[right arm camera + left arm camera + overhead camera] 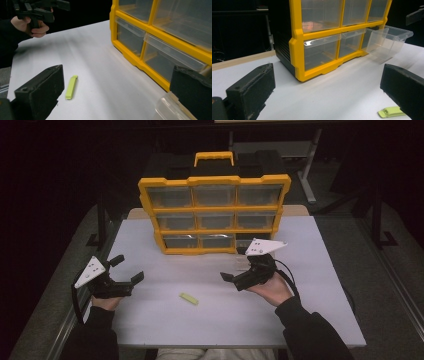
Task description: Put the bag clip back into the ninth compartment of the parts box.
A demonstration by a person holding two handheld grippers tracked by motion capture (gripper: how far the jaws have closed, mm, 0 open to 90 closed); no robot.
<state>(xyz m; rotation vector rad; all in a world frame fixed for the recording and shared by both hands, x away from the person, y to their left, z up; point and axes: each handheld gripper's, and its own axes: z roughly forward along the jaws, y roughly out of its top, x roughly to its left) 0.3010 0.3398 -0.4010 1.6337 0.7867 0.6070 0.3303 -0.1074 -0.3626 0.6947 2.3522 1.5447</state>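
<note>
A yellow and black drawer cabinet (214,181) stands at the back of the white table (300,310). Its bottom right clear drawer (388,41) is pulled out onto the table; a corner of that drawer (167,107) lies by my right jaw. A small lime green clip (189,298) lies flat on the table between the hands, also seen as the clip (71,87) and the clip (390,111). My left gripper (128,268) hovers open at the left, nothing in it. My right gripper (234,264) is open in front of the pulled-out drawer.
The cabinet's other clear drawers (322,50) are pushed in and look empty. A yellow carry handle (214,156) tops the cabinet. Dark floor and table legs surround the table. The person's left hand (37,27) holds its gripper at the far side.
</note>
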